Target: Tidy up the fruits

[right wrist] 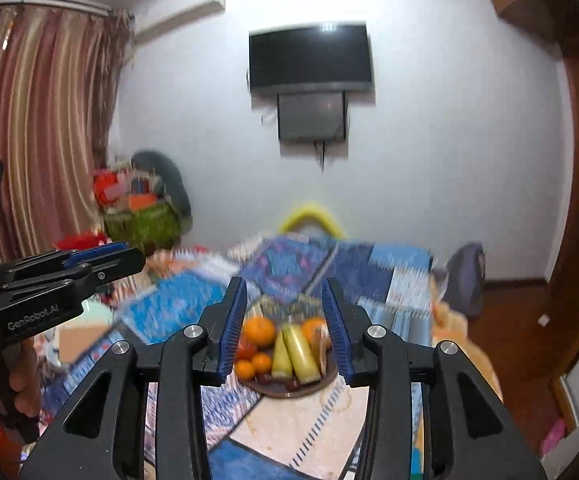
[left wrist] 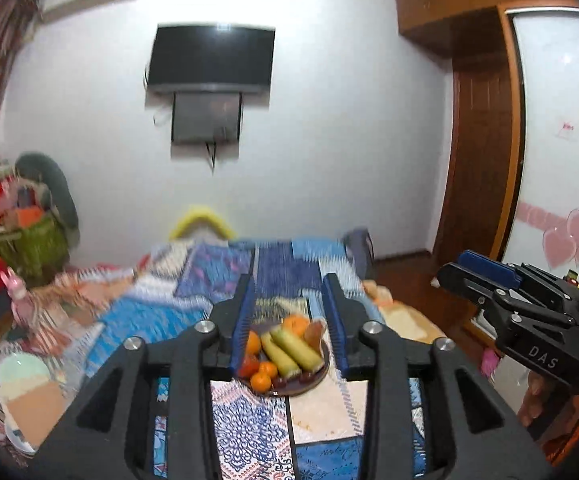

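Left tongs (left wrist: 289,320) and right tongs (right wrist: 285,324) hover spread wide, empty, above a fruit plate (left wrist: 313,382) on the bed (left wrist: 177,312). Two yellow-green fruits (left wrist: 289,350) lie side by side, long axes angled away leftward.

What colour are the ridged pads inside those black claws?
Blue, with fine ridges. The right gripper shows its pads best, in the right wrist view.

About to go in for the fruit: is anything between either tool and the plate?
Nothing visible. Both the left tool and right tool are open and aimed at the fruit plate on the patchwork bedspread, with only bare bedspread between.
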The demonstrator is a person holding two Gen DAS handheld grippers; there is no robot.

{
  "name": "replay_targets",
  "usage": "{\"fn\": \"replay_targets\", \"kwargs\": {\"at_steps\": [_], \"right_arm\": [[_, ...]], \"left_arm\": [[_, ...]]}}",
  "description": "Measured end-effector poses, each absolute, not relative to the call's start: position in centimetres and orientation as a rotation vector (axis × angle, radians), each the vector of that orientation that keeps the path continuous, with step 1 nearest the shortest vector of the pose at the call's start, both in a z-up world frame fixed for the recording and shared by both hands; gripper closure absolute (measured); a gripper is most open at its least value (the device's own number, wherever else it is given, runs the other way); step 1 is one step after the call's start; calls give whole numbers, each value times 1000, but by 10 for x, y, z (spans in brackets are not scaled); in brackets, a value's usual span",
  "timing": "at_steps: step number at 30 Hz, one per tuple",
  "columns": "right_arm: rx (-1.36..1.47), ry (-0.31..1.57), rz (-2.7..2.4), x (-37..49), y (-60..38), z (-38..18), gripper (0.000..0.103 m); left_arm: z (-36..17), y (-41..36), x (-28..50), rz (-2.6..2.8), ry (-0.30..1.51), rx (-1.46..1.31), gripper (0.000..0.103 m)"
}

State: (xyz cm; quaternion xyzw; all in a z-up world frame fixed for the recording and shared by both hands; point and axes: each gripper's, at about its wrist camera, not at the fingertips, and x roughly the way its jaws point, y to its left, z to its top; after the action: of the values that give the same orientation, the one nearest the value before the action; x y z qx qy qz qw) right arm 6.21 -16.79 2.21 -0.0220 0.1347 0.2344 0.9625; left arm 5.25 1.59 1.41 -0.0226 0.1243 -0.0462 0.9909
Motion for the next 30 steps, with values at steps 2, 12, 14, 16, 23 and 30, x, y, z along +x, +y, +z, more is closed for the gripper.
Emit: {"fn": "replay_targets", "kwargs": {"at_steps": [2, 12, 14, 16, 23, 30], "right_arm": [[-32, 237, 466, 48, -170, 31, 59], [7, 127, 405, 13, -175, 44, 14], [9, 121, 399, 11, -175, 45, 7], [9, 109, 388, 8, -176, 42, 0], [5, 116, 371, 2, -175, 38, 0], [14, 115, 363, -6, -181, 37, 0]], "left_arm": [[22, 13, 38, -87, 215, -37, 56], [36, 6, -3, -56, 129, -13, 17], [36, 6, -8, -52, 115, -16, 2], [36, 5, -15, -49, 109, -19, 2], [34, 4, -17, -43, 124, -26, 0], [32, 1, -17, -41, 128, -22, 0]]}}
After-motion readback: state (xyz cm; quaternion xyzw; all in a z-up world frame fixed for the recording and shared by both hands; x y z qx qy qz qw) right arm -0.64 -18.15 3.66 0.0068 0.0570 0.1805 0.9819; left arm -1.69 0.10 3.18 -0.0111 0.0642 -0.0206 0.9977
